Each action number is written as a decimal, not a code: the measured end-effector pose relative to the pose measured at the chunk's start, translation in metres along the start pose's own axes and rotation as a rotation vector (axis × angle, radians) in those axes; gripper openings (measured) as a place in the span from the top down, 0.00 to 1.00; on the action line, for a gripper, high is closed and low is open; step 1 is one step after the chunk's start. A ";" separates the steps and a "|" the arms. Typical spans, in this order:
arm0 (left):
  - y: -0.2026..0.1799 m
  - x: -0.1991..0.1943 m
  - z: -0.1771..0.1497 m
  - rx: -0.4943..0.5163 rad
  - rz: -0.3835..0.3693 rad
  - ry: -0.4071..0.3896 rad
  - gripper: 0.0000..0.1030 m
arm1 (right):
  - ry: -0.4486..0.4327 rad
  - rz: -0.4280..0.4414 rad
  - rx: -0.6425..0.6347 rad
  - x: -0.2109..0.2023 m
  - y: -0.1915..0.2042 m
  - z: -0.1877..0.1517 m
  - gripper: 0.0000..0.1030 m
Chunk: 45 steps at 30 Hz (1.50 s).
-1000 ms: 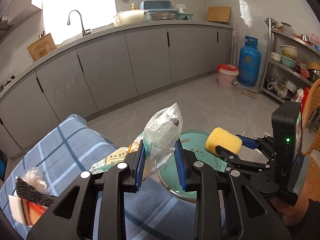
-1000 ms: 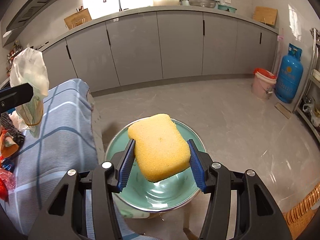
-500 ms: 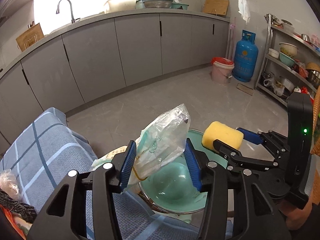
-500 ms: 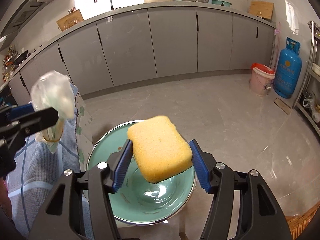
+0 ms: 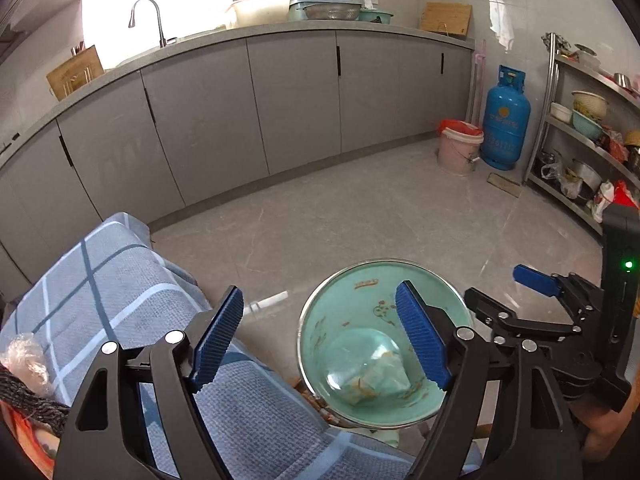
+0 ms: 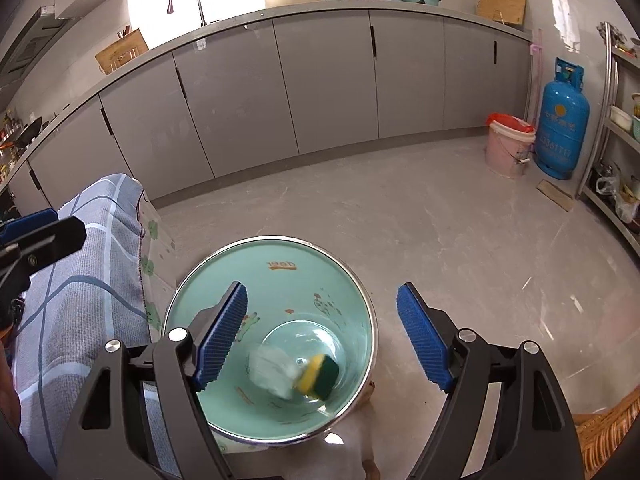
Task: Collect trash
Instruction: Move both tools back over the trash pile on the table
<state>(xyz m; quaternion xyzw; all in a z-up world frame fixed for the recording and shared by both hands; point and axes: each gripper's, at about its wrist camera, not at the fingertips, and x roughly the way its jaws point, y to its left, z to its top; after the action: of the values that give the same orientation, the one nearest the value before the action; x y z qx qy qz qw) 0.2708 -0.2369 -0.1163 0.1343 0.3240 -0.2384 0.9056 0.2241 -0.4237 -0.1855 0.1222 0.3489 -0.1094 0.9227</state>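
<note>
A teal bin (image 5: 348, 312) (image 6: 280, 280) stands on the floor beside the table. A crumpled plastic bag (image 5: 370, 376) (image 6: 272, 368) lies at its bottom. A yellow-and-green sponge (image 6: 318, 376) lies beside the bag in the bin, blurred; the left wrist view does not show it. My left gripper (image 5: 320, 336) is open and empty above the bin's left rim. My right gripper (image 6: 322, 332) is open and empty right over the bin; it also shows in the left wrist view (image 5: 504, 292).
A blue checked cloth (image 5: 100, 280) covers the table at the left, with more trash (image 5: 24, 364) at its far left. A white tube (image 5: 266, 303) lies on the floor. Grey cabinets (image 5: 280, 100), a pink bucket (image 5: 458, 152), a blue gas cylinder (image 5: 506, 120) and a metal shelf (image 5: 580, 140) stand beyond.
Both grippers opened. The plastic bag dropped from the left one and the sponge from the right one into the bin.
</note>
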 end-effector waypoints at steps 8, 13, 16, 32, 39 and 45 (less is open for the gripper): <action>0.002 -0.028 -0.003 0.018 0.064 -0.031 0.17 | 0.011 0.003 -0.002 -0.012 0.006 -0.009 0.25; 0.013 -0.052 -0.010 0.004 0.090 -0.035 0.16 | 0.011 0.011 -0.010 -0.022 0.017 -0.015 0.25; 0.021 -0.069 -0.016 0.005 0.112 -0.057 0.13 | 0.012 0.024 -0.021 -0.028 0.027 -0.018 0.25; 0.082 -0.151 -0.054 -0.066 0.208 -0.087 0.11 | 0.007 0.108 -0.090 -0.063 0.087 -0.033 0.25; 0.119 -0.174 -0.080 -0.127 0.264 -0.087 0.11 | -0.001 0.159 -0.165 -0.075 0.132 -0.031 0.25; 0.159 -0.195 -0.106 -0.195 0.320 -0.077 0.11 | 0.000 0.208 -0.230 -0.083 0.176 -0.036 0.25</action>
<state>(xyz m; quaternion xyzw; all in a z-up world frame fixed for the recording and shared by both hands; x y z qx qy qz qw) 0.1661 0.0071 -0.0552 0.0866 0.2851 -0.0639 0.9524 0.1923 -0.2364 -0.1296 0.0515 0.3447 0.0275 0.9369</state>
